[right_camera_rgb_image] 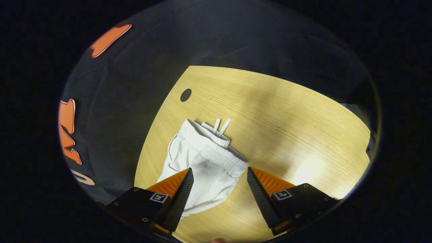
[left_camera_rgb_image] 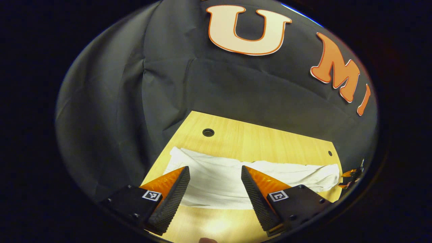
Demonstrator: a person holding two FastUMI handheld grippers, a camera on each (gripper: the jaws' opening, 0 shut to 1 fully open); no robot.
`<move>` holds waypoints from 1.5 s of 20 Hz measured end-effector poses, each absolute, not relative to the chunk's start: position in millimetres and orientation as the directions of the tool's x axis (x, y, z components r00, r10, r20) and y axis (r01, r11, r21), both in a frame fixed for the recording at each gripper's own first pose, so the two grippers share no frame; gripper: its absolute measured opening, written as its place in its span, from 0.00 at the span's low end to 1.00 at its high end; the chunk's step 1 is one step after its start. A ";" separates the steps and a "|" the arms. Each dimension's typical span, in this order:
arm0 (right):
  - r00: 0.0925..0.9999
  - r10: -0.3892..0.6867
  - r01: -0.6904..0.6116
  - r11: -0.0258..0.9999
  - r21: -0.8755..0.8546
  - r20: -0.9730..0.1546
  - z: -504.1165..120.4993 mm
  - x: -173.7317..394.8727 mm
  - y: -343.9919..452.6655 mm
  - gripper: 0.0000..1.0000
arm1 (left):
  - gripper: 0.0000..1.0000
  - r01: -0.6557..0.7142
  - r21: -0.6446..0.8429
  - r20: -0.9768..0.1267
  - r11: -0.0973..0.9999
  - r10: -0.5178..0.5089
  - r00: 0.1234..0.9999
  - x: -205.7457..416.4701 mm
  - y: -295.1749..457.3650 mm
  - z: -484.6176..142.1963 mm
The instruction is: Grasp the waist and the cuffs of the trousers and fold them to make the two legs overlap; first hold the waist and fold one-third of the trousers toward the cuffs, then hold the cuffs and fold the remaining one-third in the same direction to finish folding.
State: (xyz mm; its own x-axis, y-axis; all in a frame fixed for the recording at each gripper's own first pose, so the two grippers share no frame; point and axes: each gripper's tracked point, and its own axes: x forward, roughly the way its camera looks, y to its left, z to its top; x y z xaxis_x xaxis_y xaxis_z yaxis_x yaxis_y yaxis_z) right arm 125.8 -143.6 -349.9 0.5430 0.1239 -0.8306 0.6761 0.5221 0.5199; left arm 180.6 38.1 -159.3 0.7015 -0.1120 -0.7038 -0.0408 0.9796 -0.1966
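White trousers (left_camera_rgb_image: 256,175) lie flat across the wooden table (left_camera_rgb_image: 270,141), stretched left to right in the left gripper view. My left gripper (left_camera_rgb_image: 215,184) hovers open above their near edge, nothing between its fingers. In the right gripper view the elastic waist (right_camera_rgb_image: 216,148) with its drawstring ends (right_camera_rgb_image: 221,125) points away from me, and the trousers (right_camera_rgb_image: 202,168) run back under my right gripper (right_camera_rgb_image: 220,185), which stands open above the cloth just below the waistband. The other gripper (left_camera_rgb_image: 351,177) peeks in at the right rim of the left gripper view.
A round cable hole (left_camera_rgb_image: 208,132) sits in the table behind the trousers, and a smaller hole (left_camera_rgb_image: 330,153) near the far right corner. The same kind of hole (right_camera_rgb_image: 186,95) shows beyond the waist. Black cloth walls close the table's far sides.
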 end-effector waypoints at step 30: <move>0.830 0.144 0.514 0.183 0.838 -0.540 -344.1 154.8 -142.6 0.07 | 1.00 -0.077 -0.167 -0.742 0.983 -0.074 0.666 63.2 -37.8 -152.0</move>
State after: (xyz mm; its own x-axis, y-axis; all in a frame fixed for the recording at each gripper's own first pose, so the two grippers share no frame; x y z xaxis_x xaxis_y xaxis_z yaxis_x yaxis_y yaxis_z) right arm 154.8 -142.6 -344.1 0.8296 0.1438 -0.5396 0.5136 0.1827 0.8383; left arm 63.2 -37.8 -152.0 0.6657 -0.0743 -0.7425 -0.0768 0.9829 -0.1673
